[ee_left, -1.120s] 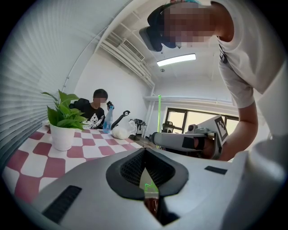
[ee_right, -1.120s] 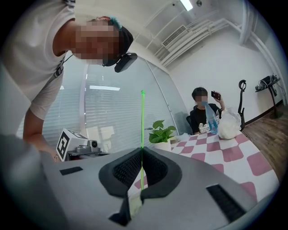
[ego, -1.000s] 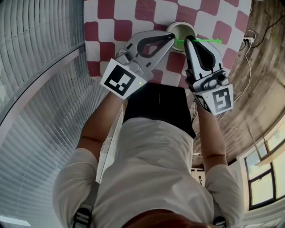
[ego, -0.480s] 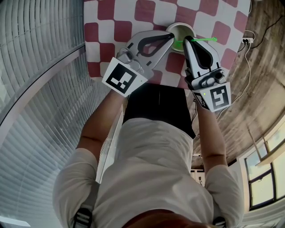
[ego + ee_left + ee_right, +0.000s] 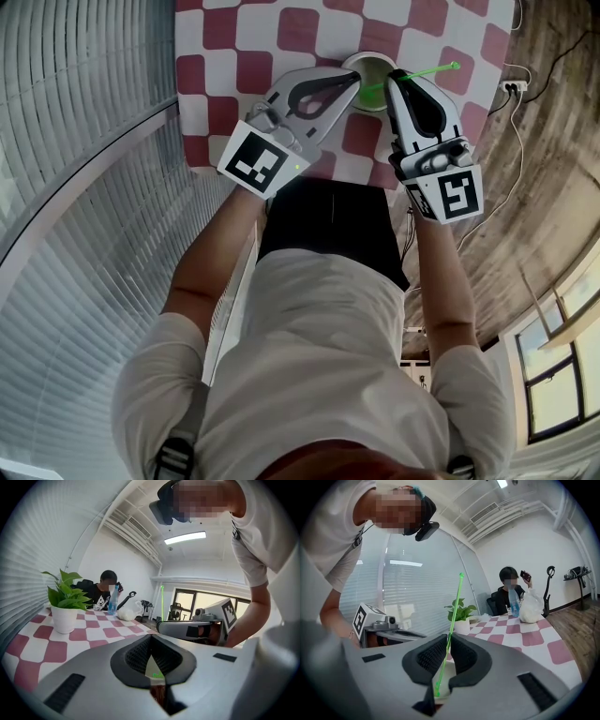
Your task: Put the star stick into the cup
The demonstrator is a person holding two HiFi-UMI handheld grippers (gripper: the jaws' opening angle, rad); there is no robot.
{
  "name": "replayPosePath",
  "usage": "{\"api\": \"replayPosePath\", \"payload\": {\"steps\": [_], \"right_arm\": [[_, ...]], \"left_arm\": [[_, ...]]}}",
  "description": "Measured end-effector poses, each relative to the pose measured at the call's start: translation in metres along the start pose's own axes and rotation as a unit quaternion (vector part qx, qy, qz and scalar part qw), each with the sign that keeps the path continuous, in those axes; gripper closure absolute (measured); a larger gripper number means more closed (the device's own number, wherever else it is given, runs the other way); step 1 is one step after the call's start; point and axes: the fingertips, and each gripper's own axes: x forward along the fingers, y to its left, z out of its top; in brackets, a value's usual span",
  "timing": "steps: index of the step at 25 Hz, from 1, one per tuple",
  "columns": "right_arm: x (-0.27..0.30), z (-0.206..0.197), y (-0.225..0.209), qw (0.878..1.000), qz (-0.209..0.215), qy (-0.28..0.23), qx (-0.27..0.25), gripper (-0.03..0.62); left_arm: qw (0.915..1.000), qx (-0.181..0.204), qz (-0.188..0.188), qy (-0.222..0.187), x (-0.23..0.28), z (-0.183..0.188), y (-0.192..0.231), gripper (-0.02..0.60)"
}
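A white cup (image 5: 371, 57) stands on the red-and-white checked table (image 5: 253, 66). My left gripper (image 5: 357, 79) is shut on the cup's left rim; in the left gripper view the pale cup (image 5: 153, 666) shows between its closed jaws (image 5: 151, 641). My right gripper (image 5: 397, 77) is shut on the thin green star stick (image 5: 427, 73). The stick (image 5: 453, 606) runs steeply up between the pads, star end on top. Its lower end sits inside the cup (image 5: 446, 673) just under the right gripper (image 5: 448, 641).
A potted plant (image 5: 63, 604) stands farther along the table. A seated person with a blue bottle (image 5: 112, 606) and a white bag (image 5: 126, 615) are at the far end. Window blinds run along the left; the table's near edge is right under the grippers.
The stick has tipped from lying level across the cup to slanting with its star end raised and its lower end in the cup. The left gripper kept still.
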Motion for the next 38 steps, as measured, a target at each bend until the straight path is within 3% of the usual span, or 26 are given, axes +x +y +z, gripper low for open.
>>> {"api": "replayPosePath", "payload": {"steps": [14,24,38], "right_arm": [[0.003,-0.024,-0.031,0.999,-0.026,0.02,-0.002,0.556],[0.002,-0.014,-0.04,0.999,-0.037,0.035,-0.001,0.534],[0.006,-0.032,-0.051,0.997,-0.047,0.053,-0.008,0.511]], "left_arm": [[0.9999,0.008,-0.002,0.011,0.011,-0.02,0.005,0.549],[0.9997,0.006,0.004,0.022,0.006,-0.006,0.004,0.549],[0.9997,-0.003,0.006,0.025,0.008,-0.023,0.009,0.549]]}}
